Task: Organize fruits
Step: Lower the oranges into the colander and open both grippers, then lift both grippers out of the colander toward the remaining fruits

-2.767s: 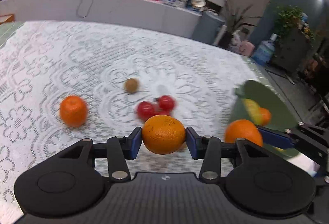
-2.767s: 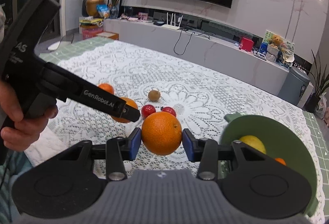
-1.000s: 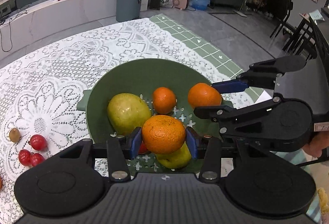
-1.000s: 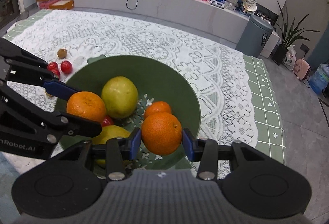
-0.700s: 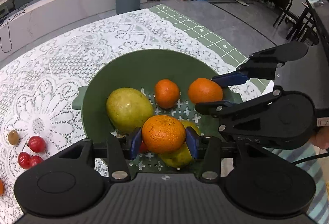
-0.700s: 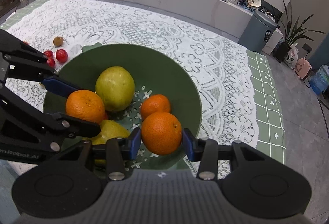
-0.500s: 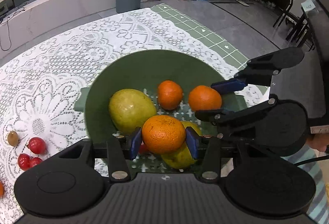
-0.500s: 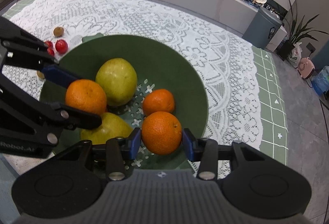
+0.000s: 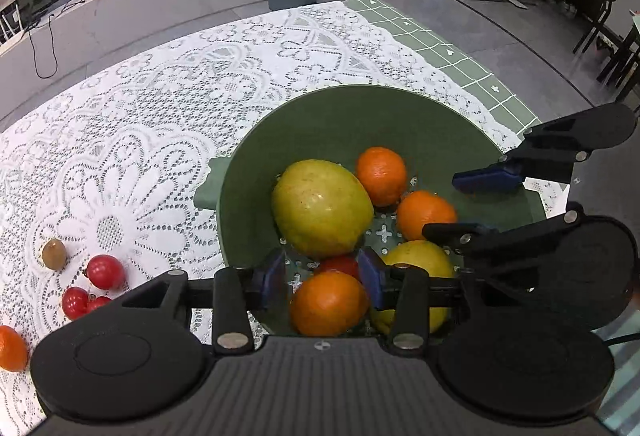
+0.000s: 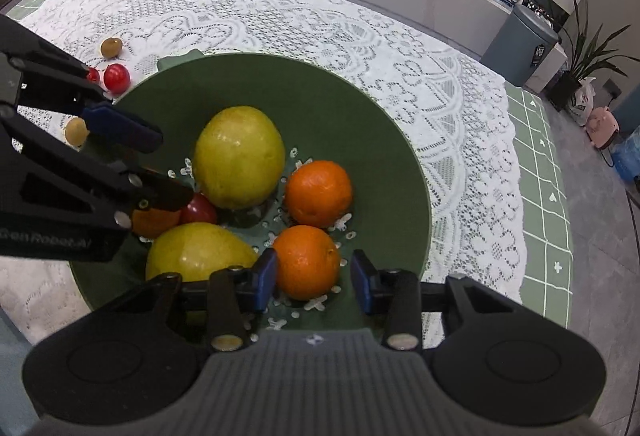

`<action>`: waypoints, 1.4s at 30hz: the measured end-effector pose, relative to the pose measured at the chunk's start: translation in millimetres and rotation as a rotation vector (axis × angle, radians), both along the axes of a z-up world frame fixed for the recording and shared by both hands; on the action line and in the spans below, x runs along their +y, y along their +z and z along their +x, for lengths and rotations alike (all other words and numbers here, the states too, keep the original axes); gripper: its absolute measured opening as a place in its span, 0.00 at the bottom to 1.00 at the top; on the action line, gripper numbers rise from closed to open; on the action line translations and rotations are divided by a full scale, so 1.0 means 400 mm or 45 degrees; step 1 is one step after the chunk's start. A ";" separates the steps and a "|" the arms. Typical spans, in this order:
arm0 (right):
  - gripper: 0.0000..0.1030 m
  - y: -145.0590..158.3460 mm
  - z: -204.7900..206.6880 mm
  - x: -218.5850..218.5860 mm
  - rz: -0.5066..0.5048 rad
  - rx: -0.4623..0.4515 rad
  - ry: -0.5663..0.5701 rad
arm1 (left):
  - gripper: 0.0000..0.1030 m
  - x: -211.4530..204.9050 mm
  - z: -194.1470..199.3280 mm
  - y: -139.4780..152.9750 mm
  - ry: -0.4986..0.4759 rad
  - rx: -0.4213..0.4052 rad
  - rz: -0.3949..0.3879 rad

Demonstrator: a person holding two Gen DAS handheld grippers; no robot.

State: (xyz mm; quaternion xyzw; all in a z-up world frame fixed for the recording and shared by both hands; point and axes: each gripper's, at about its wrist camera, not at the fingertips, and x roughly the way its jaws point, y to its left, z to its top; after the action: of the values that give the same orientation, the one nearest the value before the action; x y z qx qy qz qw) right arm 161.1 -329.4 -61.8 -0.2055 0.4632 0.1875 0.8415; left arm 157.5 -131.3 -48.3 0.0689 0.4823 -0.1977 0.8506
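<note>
A green bowl holds two yellow-green pears, a red tomato and several oranges. My left gripper is open above the bowl's near side; an orange lies in the bowl just below its blue pads. My right gripper is open over the bowl; an orange rests in the bowl between its pads, touching neither. Another orange lies beyond it.
On the lace tablecloth left of the bowl lie cherry tomatoes, a small brown kiwi and an orange. The table's edge and the floor lie to the right of the bowl.
Both grippers carried their oranges from the table to over the bowl. Both jaws have now opened and the two oranges have dropped into the bowl.
</note>
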 end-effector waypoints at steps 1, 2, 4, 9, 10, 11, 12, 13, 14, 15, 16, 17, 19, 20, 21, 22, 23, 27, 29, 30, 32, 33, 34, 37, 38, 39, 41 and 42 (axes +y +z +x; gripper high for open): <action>0.36 0.002 -0.001 0.001 -0.002 -0.002 0.000 | 0.49 0.001 -0.001 -0.001 -0.001 -0.001 0.000; 0.36 0.004 -0.002 0.001 -0.002 -0.005 -0.001 | 0.49 0.004 -0.001 -0.001 -0.002 -0.002 0.000; 0.39 0.012 -0.005 0.000 0.001 -0.016 -0.005 | 0.49 -0.001 0.001 -0.003 -0.006 -0.002 -0.006; 0.44 0.037 -0.025 -0.001 0.006 -0.054 -0.001 | 0.59 -0.005 -0.007 0.005 -0.013 -0.026 -0.039; 0.46 0.044 -0.031 -0.001 0.006 -0.065 0.001 | 0.59 -0.005 -0.012 0.009 -0.021 -0.034 -0.048; 0.46 0.051 -0.036 -0.002 0.003 -0.080 0.001 | 0.60 -0.005 -0.017 0.015 -0.026 -0.043 -0.054; 0.50 0.058 -0.040 -0.004 0.003 -0.097 -0.004 | 0.60 -0.002 -0.025 0.025 -0.028 -0.056 -0.057; 0.52 0.065 -0.046 -0.008 0.008 -0.116 -0.011 | 0.61 0.000 -0.030 0.031 -0.028 -0.069 -0.062; 0.53 0.073 -0.053 -0.011 0.019 -0.134 -0.018 | 0.63 0.006 -0.037 0.040 -0.023 -0.081 -0.071; 0.53 0.081 -0.058 -0.014 0.030 -0.147 -0.028 | 0.64 0.011 -0.043 0.048 -0.015 -0.093 -0.084; 0.54 0.090 -0.065 -0.016 0.043 -0.165 -0.045 | 0.65 0.017 -0.048 0.058 -0.007 -0.105 -0.098; 0.54 0.096 -0.070 -0.020 0.058 -0.181 -0.061 | 0.66 0.023 -0.055 0.065 -0.003 -0.115 -0.108; 0.56 0.110 -0.087 -0.023 0.097 -0.216 -0.094 | 0.66 0.031 -0.069 0.084 0.005 -0.140 -0.118; 0.57 0.118 -0.096 -0.024 0.117 -0.235 -0.111 | 0.66 0.033 -0.074 0.092 0.011 -0.156 -0.119; 0.59 0.125 -0.104 -0.023 0.135 -0.252 -0.127 | 0.66 0.038 -0.081 0.100 0.019 -0.168 -0.122; 0.60 0.132 -0.114 -0.022 0.155 -0.272 -0.144 | 0.66 0.043 -0.087 0.109 0.026 -0.177 -0.131; 0.61 0.139 -0.124 -0.018 0.172 -0.291 -0.156 | 0.66 0.049 -0.093 0.117 0.031 -0.185 -0.142; 0.67 0.162 -0.165 -0.003 0.252 -0.365 -0.212 | 0.66 0.079 -0.117 0.147 0.063 -0.230 -0.163; 0.68 0.165 -0.181 0.005 0.307 -0.378 -0.243 | 0.66 0.101 -0.131 0.160 0.084 -0.253 -0.172; 0.68 0.167 -0.188 0.011 0.338 -0.379 -0.257 | 0.66 0.112 -0.136 0.163 0.098 -0.252 -0.181; 0.69 0.165 -0.203 0.026 0.394 -0.380 -0.280 | 0.66 0.138 -0.150 0.166 0.124 -0.250 -0.203; 0.70 0.163 -0.210 0.035 0.415 -0.383 -0.285 | 0.66 0.150 -0.157 0.166 0.139 -0.255 -0.205; 0.70 0.162 -0.214 0.042 0.432 -0.387 -0.290 | 0.66 0.162 -0.164 0.166 0.155 -0.260 -0.200; 0.70 0.155 -0.234 0.075 0.490 -0.394 -0.302 | 0.66 0.201 -0.187 0.162 0.206 -0.282 -0.182; 0.70 0.150 -0.240 0.085 0.507 -0.399 -0.304 | 0.66 0.214 -0.194 0.161 0.223 -0.284 -0.183; 0.69 0.146 -0.247 0.096 0.524 -0.403 -0.305 | 0.66 0.230 -0.203 0.158 0.237 -0.287 -0.189; 0.69 0.135 -0.261 0.118 0.561 -0.409 -0.304 | 0.66 0.255 -0.213 0.152 0.263 -0.292 -0.190; 0.69 0.131 -0.270 0.125 0.576 -0.415 -0.301 | 0.66 0.266 -0.218 0.151 0.276 -0.294 -0.183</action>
State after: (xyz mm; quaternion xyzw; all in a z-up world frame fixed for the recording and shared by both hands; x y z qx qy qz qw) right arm 53.2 -279.2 -9.6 0.0154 0.2893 0.1512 0.9451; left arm 70.2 -25.0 12.0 -0.0222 0.3707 -0.1294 0.9194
